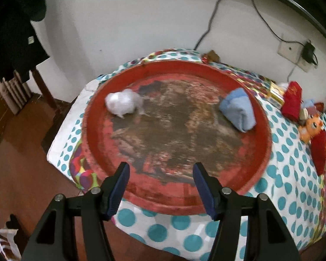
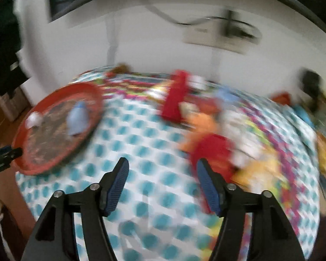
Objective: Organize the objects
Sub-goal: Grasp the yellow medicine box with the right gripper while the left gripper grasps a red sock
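A large round red tray [image 1: 260,152] with a worn brown middle lies on a bed with a polka-dot sheet [image 1: 293,184]. In it sit a white crumpled bundle [image 1: 122,104] at the left and a folded light-blue cloth [image 1: 238,109] at the right. My left gripper [image 1: 160,169] is open and empty over the tray's near rim. My right gripper [image 2: 162,166] is open and empty above the sheet; its view is blurred. The tray [image 2: 93,93], the blue cloth [image 2: 77,119] and the white bundle [image 2: 33,119] show at its left. A red item [image 2: 210,152] and an orange toy [image 2: 203,124] lie just beyond the right finger.
To the tray's right lie red pouches [image 1: 292,100], an orange plush toy [image 1: 309,127], a small box [image 1: 276,93] and other small things. A wall with a socket and cables [image 1: 293,52] is behind. Dark clothes [image 1: 13,32] hang at the left over a brown floor [image 1: 21,152].
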Demonstrator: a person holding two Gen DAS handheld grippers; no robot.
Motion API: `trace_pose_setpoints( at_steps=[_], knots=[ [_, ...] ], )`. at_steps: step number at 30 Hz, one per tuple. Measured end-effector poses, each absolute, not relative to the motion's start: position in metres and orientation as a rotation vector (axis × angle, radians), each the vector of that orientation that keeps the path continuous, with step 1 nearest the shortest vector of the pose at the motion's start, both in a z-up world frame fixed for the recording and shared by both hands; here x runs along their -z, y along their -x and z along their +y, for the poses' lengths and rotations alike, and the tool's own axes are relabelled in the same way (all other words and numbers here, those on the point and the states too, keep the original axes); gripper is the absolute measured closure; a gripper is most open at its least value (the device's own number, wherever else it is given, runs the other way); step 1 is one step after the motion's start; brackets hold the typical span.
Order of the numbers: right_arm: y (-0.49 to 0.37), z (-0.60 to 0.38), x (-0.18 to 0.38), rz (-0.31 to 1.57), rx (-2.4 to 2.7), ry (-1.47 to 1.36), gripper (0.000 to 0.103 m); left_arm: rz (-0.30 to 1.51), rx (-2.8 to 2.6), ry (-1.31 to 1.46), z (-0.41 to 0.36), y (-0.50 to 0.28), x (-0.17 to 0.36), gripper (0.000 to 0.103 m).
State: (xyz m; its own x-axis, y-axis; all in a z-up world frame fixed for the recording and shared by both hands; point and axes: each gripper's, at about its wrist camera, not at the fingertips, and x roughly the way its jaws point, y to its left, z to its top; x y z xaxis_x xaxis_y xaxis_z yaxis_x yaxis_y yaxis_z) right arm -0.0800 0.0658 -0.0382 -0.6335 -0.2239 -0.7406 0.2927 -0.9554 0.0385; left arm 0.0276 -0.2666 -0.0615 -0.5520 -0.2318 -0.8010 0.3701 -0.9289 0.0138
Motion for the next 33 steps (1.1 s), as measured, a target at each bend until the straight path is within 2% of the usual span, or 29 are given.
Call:
trace_pose_setpoints(
  at_steps=[4,11,23,26,28,31,33],
  knots=[
    [0.080,0.126,0.049,-0.016,2.712,-1.262,0.035,0.175,2.536,-1.253,-0.245,-0.026,0.058,0.041],
    [0.096,0.203,0.072,-0.497,2.676,-1.394,0.035,0.147,2.600,-1.265,-0.213,-0.025,0.058,0.041],
    [0.133,0.217,0.103,-0.944,2.505,-1.452,0.033,0.132,2.648,-1.352,-0.154,-0.008,0.065,0.041],
    [0.139,0.218,0.106,-0.971,2.513,-1.446,0.034,0.141,2.661,-1.391,-0.134,0.004,0.068,0.041],
    [0.144,0.218,0.106,-0.951,2.525,-1.444,0.041,0.163,2.673,-1.411,-0.123,0.012,0.068,0.041],
    [0.147,0.219,0.104,-0.849,2.556,-1.436,0.044,0.207,2.691,-1.463,-0.102,0.026,0.071,0.041],
    [0.144,0.219,0.098,-0.686,2.632,-1.422,0.048,0.224,2.716,-1.482,-0.086,0.035,0.072,0.041]
  ],
)
